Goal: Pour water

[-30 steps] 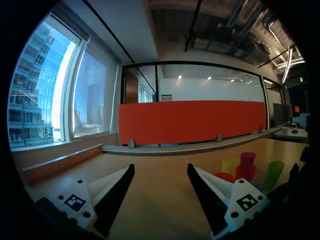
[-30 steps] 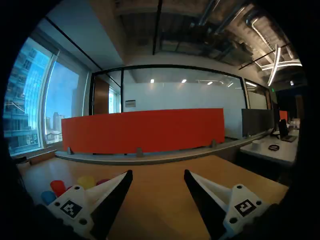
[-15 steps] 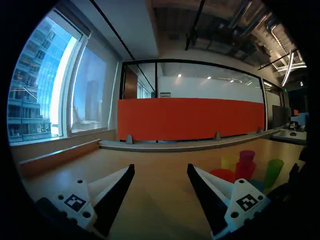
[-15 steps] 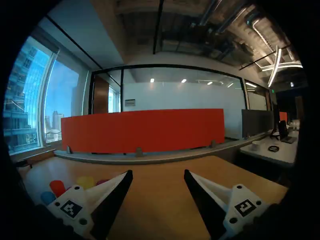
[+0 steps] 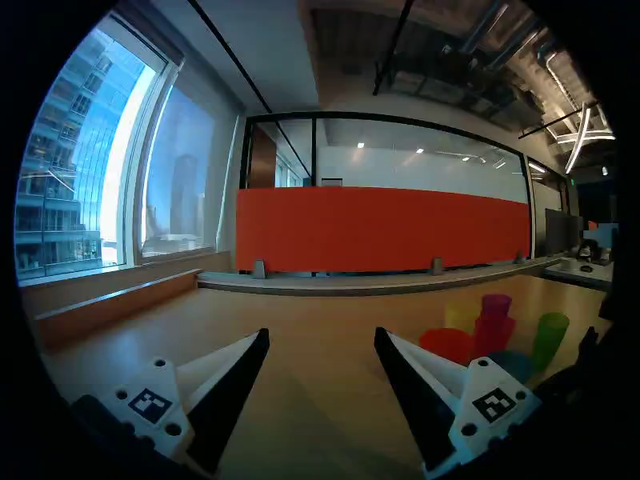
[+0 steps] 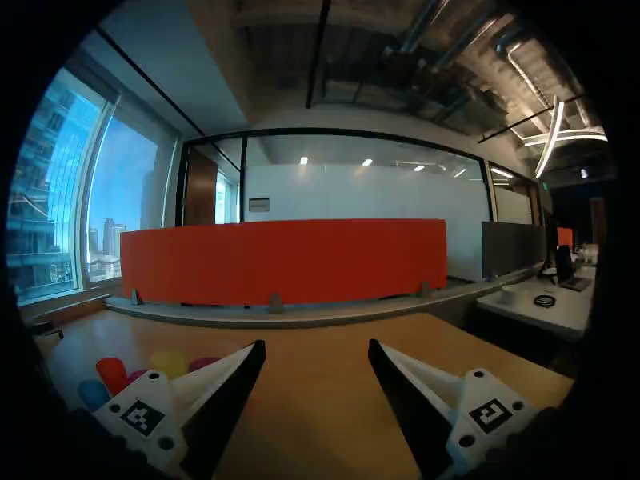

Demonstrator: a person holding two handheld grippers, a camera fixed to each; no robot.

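Several coloured plastic cups stand in a cluster on the wooden table [image 5: 320, 336]. In the left gripper view they sit to the right of my fingers: a red cup [image 5: 446, 344], a yellow cup [image 5: 461, 314], a magenta cup [image 5: 495, 324], a green cup [image 5: 550, 338] and a blue cup [image 5: 512, 364]. My left gripper [image 5: 320, 352] is open above the table, holding nothing. In the right gripper view the cups lie low at the left: red cup [image 6: 112, 373], blue cup [image 6: 94, 393], yellow cup [image 6: 168, 362]. My right gripper [image 6: 316, 360] is open with nothing between its fingers.
An orange divider panel [image 5: 384, 228] runs along the table's far edge. Large windows [image 5: 80, 176] line the left side. Another desk [image 6: 544, 304] with small items stands at the right beyond a gap.
Both views have tipped slightly downward, so the cups and table show a bit more in the left gripper view. Both grippers stay open.
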